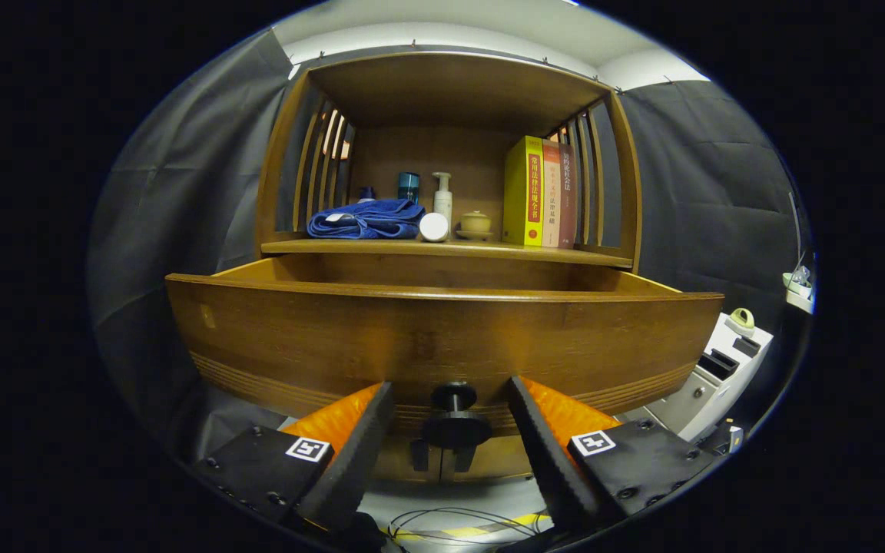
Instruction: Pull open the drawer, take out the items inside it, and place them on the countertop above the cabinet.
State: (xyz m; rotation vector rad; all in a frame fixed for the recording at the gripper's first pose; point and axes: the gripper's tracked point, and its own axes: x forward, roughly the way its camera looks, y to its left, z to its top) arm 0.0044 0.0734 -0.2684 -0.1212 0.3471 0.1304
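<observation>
Gripper view: the gripper point(450, 415) was spread wide, one finger on each side of the drawer's single black knob point(454, 422), with a clear gap both sides, so nothing was pinched. The knob sat right between the fingers.

The drawer point(442, 338) was already pulled out from the cabinet point(450, 84), its front panel just past the fingertips. Couldn't see what was in it, the front panel hid the inside.

Above it, the counter point(381, 247) had a bunch of stuff on it. Count went like this: one folded blue towel point(366, 219) toward the left, one teal cup point(409, 187) behind it, one white pump bottle point(442, 196), one round white lid or disc point(434, 226) just in front of the bottle, one small tan lidded pot point(475, 223) on a saucer, and three books point(542, 192) standing upright at the right end, yellow one first. Something small and blue stuck up behind the towel, couldn't tell what.

Off to the right was a white box-like unit point(719, 369).
</observation>
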